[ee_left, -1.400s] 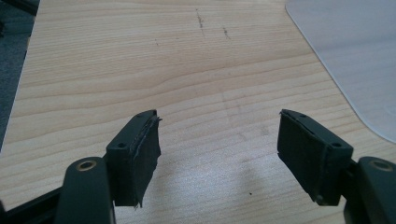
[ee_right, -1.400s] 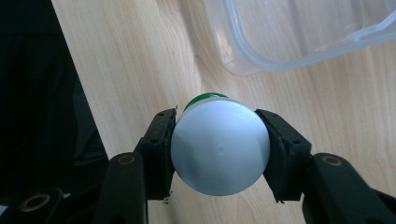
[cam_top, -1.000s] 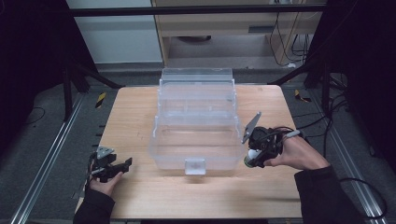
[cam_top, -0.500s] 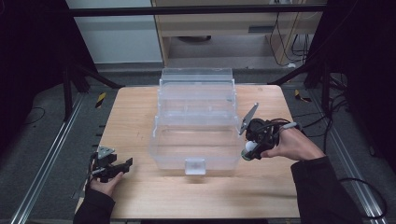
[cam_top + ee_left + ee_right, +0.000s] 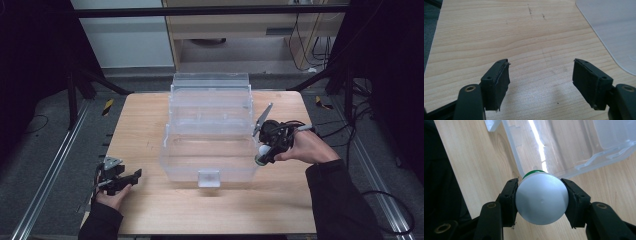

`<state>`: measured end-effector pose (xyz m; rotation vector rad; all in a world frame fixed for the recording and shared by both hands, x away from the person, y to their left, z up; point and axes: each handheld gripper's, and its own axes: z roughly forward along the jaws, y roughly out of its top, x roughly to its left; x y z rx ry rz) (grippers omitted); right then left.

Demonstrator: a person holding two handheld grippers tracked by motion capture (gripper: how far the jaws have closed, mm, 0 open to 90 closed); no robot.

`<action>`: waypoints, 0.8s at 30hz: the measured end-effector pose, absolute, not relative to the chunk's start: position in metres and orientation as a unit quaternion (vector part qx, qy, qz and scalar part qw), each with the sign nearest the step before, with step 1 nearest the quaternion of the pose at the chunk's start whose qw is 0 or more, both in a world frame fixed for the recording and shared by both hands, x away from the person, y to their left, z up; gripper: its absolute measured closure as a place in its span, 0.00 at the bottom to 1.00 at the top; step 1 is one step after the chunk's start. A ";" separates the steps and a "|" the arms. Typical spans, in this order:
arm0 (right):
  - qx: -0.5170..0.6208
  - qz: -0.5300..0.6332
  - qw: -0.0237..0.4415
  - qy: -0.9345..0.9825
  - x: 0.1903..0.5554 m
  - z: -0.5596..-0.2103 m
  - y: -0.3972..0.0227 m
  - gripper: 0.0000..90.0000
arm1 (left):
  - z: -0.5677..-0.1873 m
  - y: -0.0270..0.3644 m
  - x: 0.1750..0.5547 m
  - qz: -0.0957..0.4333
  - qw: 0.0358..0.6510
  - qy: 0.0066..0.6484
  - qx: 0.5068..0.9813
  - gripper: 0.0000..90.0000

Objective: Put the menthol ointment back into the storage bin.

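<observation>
A clear plastic box [image 5: 210,125] with its lid folded back stands mid-table. My right gripper [image 5: 263,152] is at the box's right front corner, shut on a white bottle with a green cap [image 5: 262,151]. In the right gripper view the bottle's round white bottom [image 5: 542,198] sits squeezed between both pads, its green cap end pointing down at the box's rim [image 5: 524,165]. My left gripper [image 5: 131,177] rests low at the table's front left, open; in the left gripper view its pads [image 5: 499,82] stand wide apart over bare wood with nothing between them.
The wooden table [image 5: 150,115] has bare room left of the box and along the front edge. A small latch tab [image 5: 209,177] sticks out at the box's front. Dark frame legs and cables lie around the table on the floor.
My right hand has carried the bottle a little further away and inward, from beside the box's front right corner to its right rim. The left hand has not moved.
</observation>
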<state>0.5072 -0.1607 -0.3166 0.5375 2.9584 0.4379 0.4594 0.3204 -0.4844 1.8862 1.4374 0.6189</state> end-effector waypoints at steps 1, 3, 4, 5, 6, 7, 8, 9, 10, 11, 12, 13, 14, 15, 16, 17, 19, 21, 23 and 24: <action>0.178 0.144 0.052 0.972 0.509 -0.316 -0.160 0.56 | -0.484 0.320 0.459 0.237 0.339 0.552 0.724 0.32; 0.180 0.146 0.054 0.971 0.511 -0.315 -0.158 0.56 | -0.484 0.321 0.459 0.237 0.339 0.552 0.724 0.32; 0.180 0.145 0.055 0.971 0.513 -0.315 -0.158 0.56 | -0.484 0.321 0.459 0.238 0.339 0.552 0.724 0.32; 0.182 0.146 0.057 0.971 0.514 -0.314 -0.157 0.56 | -0.484 0.321 0.459 0.238 0.339 0.552 0.724 0.32; 0.182 0.146 0.057 0.971 0.514 -0.314 -0.157 0.56 | -0.484 0.321 0.459 0.238 0.339 0.552 0.724 0.32; 0.176 0.152 0.059 0.971 0.517 -0.314 -0.155 0.56 | -0.484 0.321 0.459 0.238 0.339 0.552 0.724 0.32; 0.180 0.150 0.057 0.970 0.517 -0.314 -0.154 0.56 | -0.484 0.321 0.459 0.238 0.339 0.551 0.724 0.32; 0.179 0.151 0.056 0.971 0.518 -0.315 -0.153 0.56 | -0.484 0.321 0.459 0.238 0.339 0.551 0.724 0.32; 0.174 0.152 0.058 0.971 0.520 -0.315 -0.152 0.56 | -0.484 0.321 0.459 0.237 0.339 0.551 0.724 0.32; 0.174 0.151 0.060 0.971 0.521 -0.316 -0.151 0.56 | -0.484 0.321 0.459 0.237 0.339 0.551 0.724 0.32; 0.174 0.151 0.060 0.971 0.521 -0.316 -0.151 0.56 | -0.484 0.321 0.459 0.237 0.339 0.551 0.724 0.32; 0.172 0.156 0.060 0.971 0.524 -0.316 -0.150 0.56 | -0.484 0.321 0.459 0.237 0.340 0.551 0.724 0.32; 0.173 0.158 0.060 0.970 0.525 -0.317 -0.149 0.56 | -0.484 0.321 0.459 0.237 0.340 0.552 0.723 0.32; 0.176 0.156 0.059 0.970 0.526 -0.318 -0.148 0.56 | -0.484 0.321 0.459 0.237 0.340 0.552 0.724 0.32; 0.173 0.156 0.061 0.970 0.528 -0.319 -0.148 0.56 | -0.484 0.321 0.459 0.237 0.340 0.552 0.724 0.32; 0.173 0.156 0.061 0.970 0.528 -0.319 -0.148 0.56 | -0.484 0.321 0.459 0.237 0.340 0.552 0.724 0.32; 0.174 0.152 0.063 0.971 0.531 -0.322 -0.146 0.56 | -0.484 0.321 0.459 0.237 0.340 0.552 0.724 0.32; 0.171 0.152 0.065 0.971 0.532 -0.324 -0.145 0.56 | -0.484 0.321 0.459 0.237 0.340 0.552 0.724 0.32; 0.171 0.151 0.064 0.971 0.533 -0.325 -0.144 0.56 | -0.484 0.321 0.459 0.237 0.340 0.551 0.724 0.32; 0.174 0.148 0.063 0.972 0.533 -0.326 -0.143 0.56 | -0.484 0.321 0.459 0.237 0.340 0.552 0.724 0.32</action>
